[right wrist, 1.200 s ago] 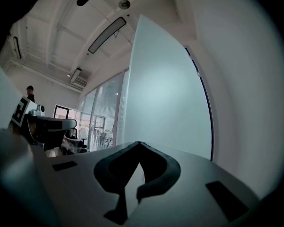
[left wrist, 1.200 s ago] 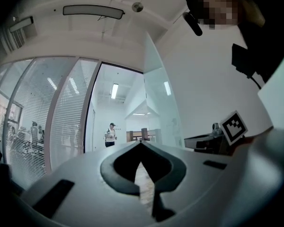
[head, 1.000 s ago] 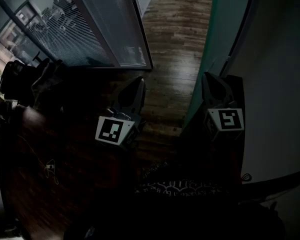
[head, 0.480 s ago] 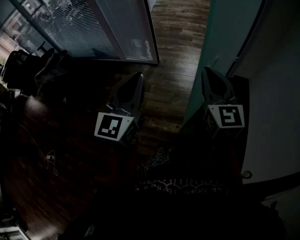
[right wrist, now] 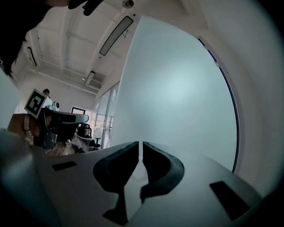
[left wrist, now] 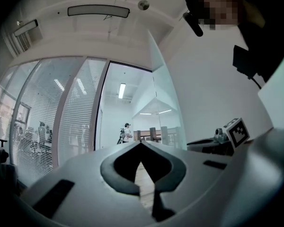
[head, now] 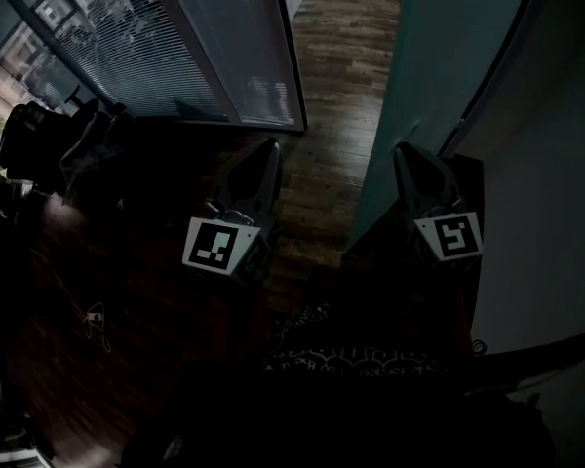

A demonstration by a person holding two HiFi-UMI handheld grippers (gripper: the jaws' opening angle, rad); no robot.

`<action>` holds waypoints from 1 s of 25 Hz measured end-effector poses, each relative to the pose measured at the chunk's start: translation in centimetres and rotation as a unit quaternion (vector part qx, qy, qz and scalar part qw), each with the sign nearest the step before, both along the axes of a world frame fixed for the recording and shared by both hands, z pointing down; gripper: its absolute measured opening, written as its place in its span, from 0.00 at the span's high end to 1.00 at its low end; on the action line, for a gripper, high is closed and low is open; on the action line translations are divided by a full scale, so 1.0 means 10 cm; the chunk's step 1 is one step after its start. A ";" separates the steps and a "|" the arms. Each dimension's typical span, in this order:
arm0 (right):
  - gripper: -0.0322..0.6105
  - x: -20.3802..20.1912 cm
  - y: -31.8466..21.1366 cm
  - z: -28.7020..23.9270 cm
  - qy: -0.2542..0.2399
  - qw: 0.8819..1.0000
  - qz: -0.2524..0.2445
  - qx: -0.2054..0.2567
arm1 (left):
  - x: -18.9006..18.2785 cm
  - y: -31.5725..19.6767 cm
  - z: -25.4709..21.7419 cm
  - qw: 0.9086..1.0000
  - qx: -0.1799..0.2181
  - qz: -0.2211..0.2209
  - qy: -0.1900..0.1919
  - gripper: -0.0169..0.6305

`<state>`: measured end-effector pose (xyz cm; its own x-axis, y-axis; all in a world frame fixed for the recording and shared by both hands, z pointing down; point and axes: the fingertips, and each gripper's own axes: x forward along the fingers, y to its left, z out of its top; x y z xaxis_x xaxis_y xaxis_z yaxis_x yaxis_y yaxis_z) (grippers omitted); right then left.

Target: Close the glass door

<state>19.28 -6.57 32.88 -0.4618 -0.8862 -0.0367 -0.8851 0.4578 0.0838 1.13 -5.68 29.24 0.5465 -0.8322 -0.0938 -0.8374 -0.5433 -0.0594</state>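
Note:
The glass door (head: 424, 57) is a frosted teal panel that runs from the upper right down to the floor. It fills most of the right gripper view as a pale sheet (right wrist: 180, 89). My right gripper (head: 402, 150) points level with its tip at the door's face near its free edge; whether it touches is unclear. Its jaws (right wrist: 140, 143) show a hairline slit, just starting to open, with nothing between them. My left gripper (head: 271, 146) hangs over the wooden floor, left of the door, tips together (left wrist: 141, 143) and empty.
A glass partition with blinds (head: 205, 57) stands at the left of the doorway. Wooden floor (head: 331, 86) runs through the opening. A dark table (head: 68, 281) with a cable (head: 96, 322) and chairs (head: 49, 144) lie at the left. A person (left wrist: 127, 131) stands far beyond.
Both grippers have moved on a little toward the doorway. The door's lower edge has shifted slightly leftward in the head view, and the right gripper has stayed against the panel.

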 end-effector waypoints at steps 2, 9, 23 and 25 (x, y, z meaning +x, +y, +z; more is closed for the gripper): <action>0.91 0.05 -0.13 0.12 0.013 1.000 0.005 -0.015 | -0.04 -0.10 0.00 1.000 -0.001 0.000 0.000 0.97; 0.79 0.06 -0.58 0.44 0.055 0.996 0.002 -0.075 | -0.18 -0.43 -0.09 1.000 0.003 0.005 0.001 0.97; 0.78 -0.10 -0.91 0.43 0.037 0.995 0.011 -0.091 | -0.31 -0.78 -0.05 1.000 -0.004 0.011 -0.001 0.97; 0.78 -0.12 -0.94 0.43 0.043 0.995 0.018 -0.092 | -0.31 -0.81 -0.05 1.000 -0.004 0.011 -0.001 0.97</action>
